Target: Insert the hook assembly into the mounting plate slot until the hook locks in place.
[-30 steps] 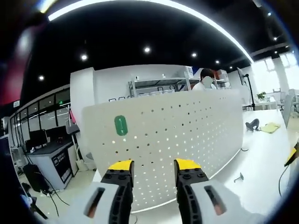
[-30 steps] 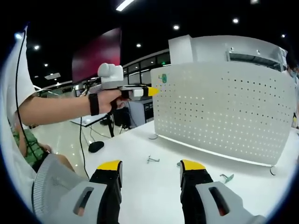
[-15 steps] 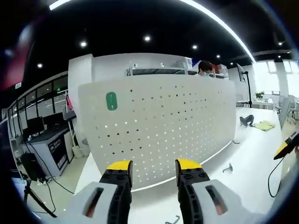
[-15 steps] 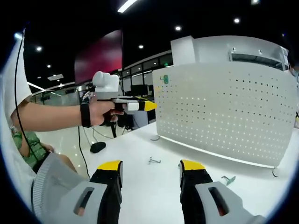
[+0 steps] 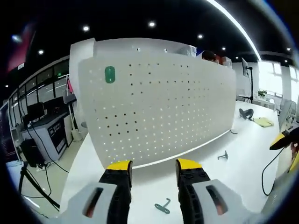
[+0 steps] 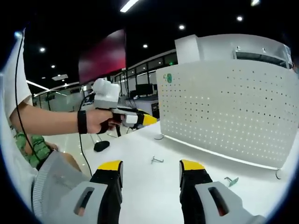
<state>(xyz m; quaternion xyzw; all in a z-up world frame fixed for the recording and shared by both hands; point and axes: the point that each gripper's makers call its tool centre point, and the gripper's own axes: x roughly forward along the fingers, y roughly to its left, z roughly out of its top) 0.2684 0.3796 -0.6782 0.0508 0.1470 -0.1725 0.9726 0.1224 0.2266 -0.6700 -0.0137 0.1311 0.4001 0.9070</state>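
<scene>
two grippers, both with nothing between their jaws: your left gripper (image 5: 151, 167) stands with its yellow-tipped jaws apart over the white desk (image 5: 233, 154), and your right gripper (image 6: 152, 169) is spread the same way, also holding nothing.

just ahead of the left jaws lies a small green hook (image 5: 163, 206), flat on the desk, near the foot of the pegboard (image 5: 159, 107). a second, metal hook (image 5: 223, 155) sits further off to that view's right, also near the board's lower edge. in the right gripper view a metal hook (image 6: 156, 160) lies just beyond the jaws and a greenish one (image 6: 230, 180) off to the right.

these hooks look light, thin and stiff, so they should lift easily but may skate on the smooth desk or twist in your grip. take one by its straight shank, leaving the bent end free to enter a hole. the pegboard, standing upright, is your mounting plate; it looks rigid, though pushing hard could shift it on its feet. one green tag (image 5: 109, 74) sits near its top corner.

no containers here; the hooks lie loose.
</scene>
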